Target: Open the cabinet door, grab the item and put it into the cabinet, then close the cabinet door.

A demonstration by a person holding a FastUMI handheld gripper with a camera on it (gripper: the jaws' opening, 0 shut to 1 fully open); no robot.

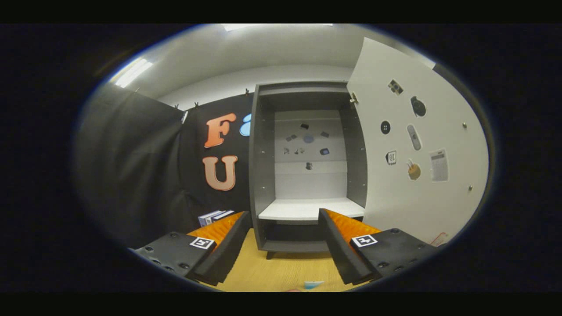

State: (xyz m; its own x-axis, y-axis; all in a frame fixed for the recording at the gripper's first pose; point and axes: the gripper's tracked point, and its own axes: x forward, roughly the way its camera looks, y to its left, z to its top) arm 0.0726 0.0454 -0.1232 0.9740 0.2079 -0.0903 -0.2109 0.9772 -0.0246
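Gripper view: gripper [284, 219] is released, fingers spread wide with nothing between them, aimed straight at the cabinet [263, 166]. Cabinet door [421, 145] is swung fully open to the right, inner face toward the camera, small stickers stuck on it. White shelf [307, 210] sits just beyond the fingertips, bare. More small stickers on the cabinet's back panel [307, 184]. Cabinet stands on a wood tabletop [285, 272]. A few boxes [215, 216] stand left of the cabinet, just behind the left finger. A small blue thing [314, 284] lies on the tabletop between the fingers, close in; can't tell whether it's the item to store.
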